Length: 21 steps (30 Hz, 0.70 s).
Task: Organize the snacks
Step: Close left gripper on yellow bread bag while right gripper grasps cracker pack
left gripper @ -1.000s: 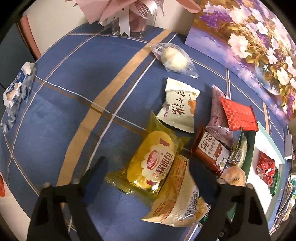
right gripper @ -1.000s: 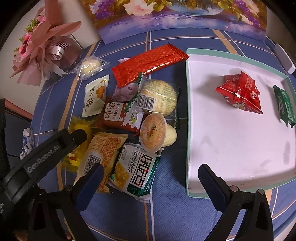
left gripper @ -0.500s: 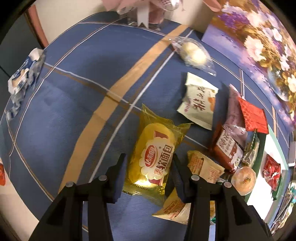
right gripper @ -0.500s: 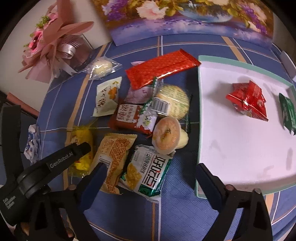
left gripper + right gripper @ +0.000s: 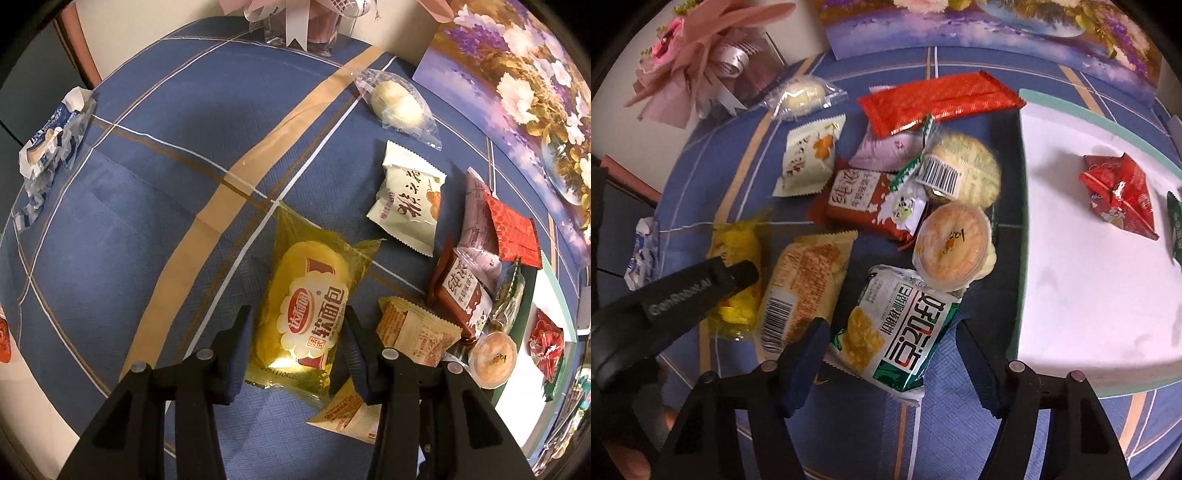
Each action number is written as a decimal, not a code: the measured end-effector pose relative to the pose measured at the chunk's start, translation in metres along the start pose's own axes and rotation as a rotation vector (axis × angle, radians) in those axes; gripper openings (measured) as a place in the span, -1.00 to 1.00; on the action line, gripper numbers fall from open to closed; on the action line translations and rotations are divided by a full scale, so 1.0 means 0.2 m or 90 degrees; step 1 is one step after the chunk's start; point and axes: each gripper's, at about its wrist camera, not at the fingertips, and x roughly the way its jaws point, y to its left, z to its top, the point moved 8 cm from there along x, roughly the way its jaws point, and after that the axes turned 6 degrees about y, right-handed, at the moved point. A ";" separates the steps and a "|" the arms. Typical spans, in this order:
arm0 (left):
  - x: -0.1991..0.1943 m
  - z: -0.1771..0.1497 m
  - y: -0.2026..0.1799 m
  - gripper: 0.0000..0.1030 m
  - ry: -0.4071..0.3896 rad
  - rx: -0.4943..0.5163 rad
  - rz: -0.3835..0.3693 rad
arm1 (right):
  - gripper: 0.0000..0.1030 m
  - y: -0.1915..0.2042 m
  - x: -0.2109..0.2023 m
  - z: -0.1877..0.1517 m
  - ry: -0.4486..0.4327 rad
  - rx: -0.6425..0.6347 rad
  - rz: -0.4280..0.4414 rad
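A heap of wrapped snacks lies on the blue checked tablecloth beside a white tray (image 5: 1071,295) with a green rim. My left gripper (image 5: 297,317) is shut on the yellow soft-bread packet (image 5: 314,280), one pad against each long side. In the right wrist view that gripper shows as a black arm (image 5: 698,288) over the same yellow packet (image 5: 738,236). My right gripper (image 5: 892,328) points down over the green-and-white cracker packet (image 5: 908,314). Its jaws are closing with the packet between them, and the pads do not press on it.
A red packet (image 5: 1119,192) and a green one (image 5: 1176,221) lie in the tray. An orange packet (image 5: 805,280), a jelly cup (image 5: 953,243), a brown-red packet (image 5: 868,199) and a long red bar (image 5: 938,99) crowd the heap. A pink bouquet (image 5: 701,62) and a flower painting (image 5: 997,22) stand behind.
My left gripper shifted over the yellow packet and closed on it. The right gripper's jaws narrowed around the green-and-white packet as it came closer to the heap.
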 end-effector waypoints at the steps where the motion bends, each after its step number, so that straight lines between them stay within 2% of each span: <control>1: 0.00 0.00 0.01 -0.06 0.001 0.000 0.000 | 0.44 -0.01 0.01 0.00 0.002 0.001 -0.004; 14: 0.14 -0.05 0.00 0.00 0.029 0.005 0.035 | 0.49 -0.01 0.08 -0.01 -0.001 -0.003 -0.023; 21: 0.16 -0.04 0.01 0.07 0.034 -0.014 0.015 | 0.74 0.05 0.11 -0.02 0.006 -0.033 -0.010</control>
